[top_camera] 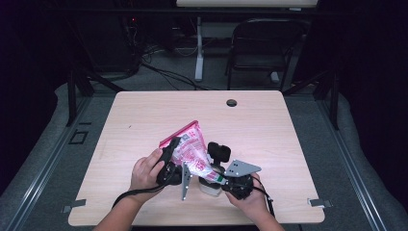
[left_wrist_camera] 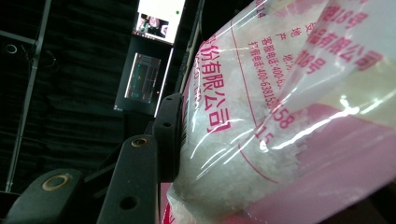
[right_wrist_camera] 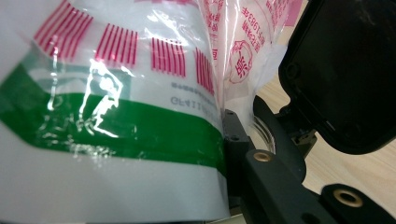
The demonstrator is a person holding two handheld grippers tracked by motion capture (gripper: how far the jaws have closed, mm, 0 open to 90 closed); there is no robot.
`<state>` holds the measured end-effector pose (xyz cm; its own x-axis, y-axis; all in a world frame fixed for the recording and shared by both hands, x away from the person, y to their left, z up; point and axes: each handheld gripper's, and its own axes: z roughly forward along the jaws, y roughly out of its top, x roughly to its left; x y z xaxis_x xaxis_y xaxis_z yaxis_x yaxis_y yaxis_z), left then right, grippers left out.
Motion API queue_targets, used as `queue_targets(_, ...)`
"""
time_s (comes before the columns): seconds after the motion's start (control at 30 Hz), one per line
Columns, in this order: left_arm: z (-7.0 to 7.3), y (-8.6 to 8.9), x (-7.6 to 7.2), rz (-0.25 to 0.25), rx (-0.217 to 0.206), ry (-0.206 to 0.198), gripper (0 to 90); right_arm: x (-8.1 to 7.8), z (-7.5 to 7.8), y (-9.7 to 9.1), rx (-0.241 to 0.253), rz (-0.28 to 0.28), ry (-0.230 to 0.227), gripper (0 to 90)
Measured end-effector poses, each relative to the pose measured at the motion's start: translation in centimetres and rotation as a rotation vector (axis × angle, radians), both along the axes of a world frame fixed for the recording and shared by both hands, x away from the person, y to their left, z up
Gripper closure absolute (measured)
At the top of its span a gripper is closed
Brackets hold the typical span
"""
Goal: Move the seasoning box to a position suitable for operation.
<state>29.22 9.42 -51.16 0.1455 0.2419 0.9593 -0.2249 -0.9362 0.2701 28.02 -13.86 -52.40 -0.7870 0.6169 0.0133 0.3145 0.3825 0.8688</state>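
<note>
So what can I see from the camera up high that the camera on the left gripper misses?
High view alone: the wooden table, both hands, the left gripper and right gripper each clamped on the pink bag, tilted down toward a small white jar, and a chair behind.

Left gripper view alone: white grains inside the bag's clear plastic, red printed characters, and a lit screen in the dark.

Both: the same bag, gripped.
</note>
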Motion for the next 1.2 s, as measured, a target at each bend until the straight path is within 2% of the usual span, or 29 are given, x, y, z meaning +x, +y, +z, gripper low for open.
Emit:
queue_targets(0.37, 0.05, 0.00, -0.08, 0.004, -0.003, 0.008, 62.3, 0.00, -0.01, 0.01, -0.002, 0.003, 0.001, 89.2)
queue_targets(1.2, 0.16, 0.00, -0.09, -0.005, -0.004, -0.006, 62.3, -0.01, -0.04, 0.06, -0.003, 0.004, 0.002, 89.3)
